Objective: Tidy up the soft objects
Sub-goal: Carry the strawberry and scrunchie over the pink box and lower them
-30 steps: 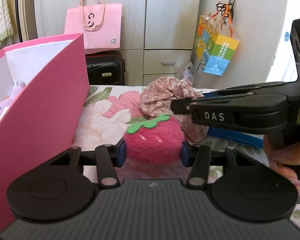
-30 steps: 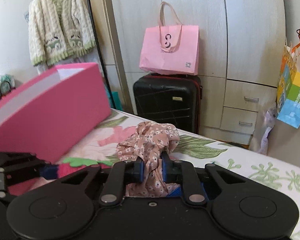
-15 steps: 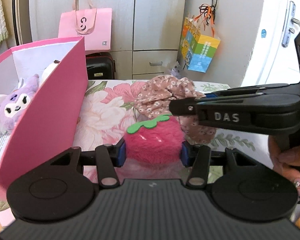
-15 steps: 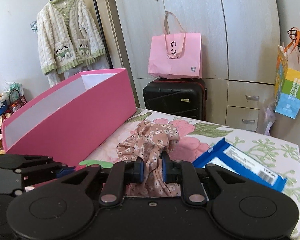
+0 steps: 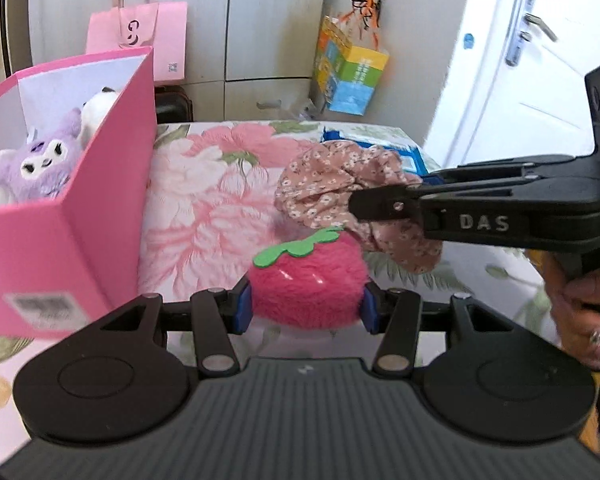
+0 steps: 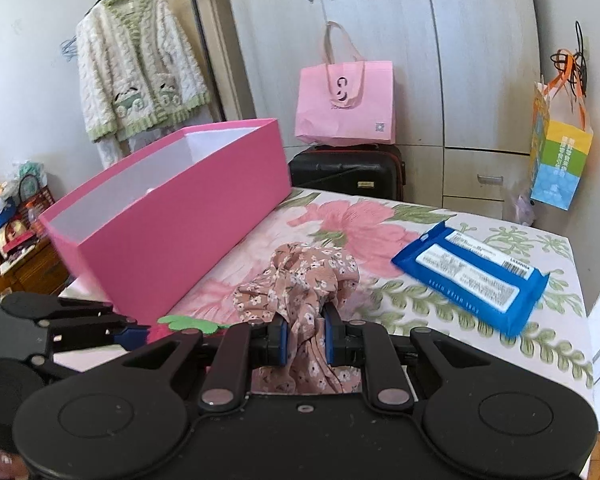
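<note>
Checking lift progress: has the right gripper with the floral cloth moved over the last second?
Yes. The right gripper rose with the floral cloth: the pink box now sits lower, its inside showing.

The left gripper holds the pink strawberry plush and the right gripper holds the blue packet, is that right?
Not quite. The right gripper holds the floral cloth; the blue packet lies on the bed, as the right wrist view shows. The left gripper does hold the strawberry plush.

Right gripper, jaws pinched on floral fabric bundle, above the flowered bed. Pink box to its left, open top. Blue packet lies flat to the right. Left gripper holds pink plush strawberry, mostly hidden.
</note>
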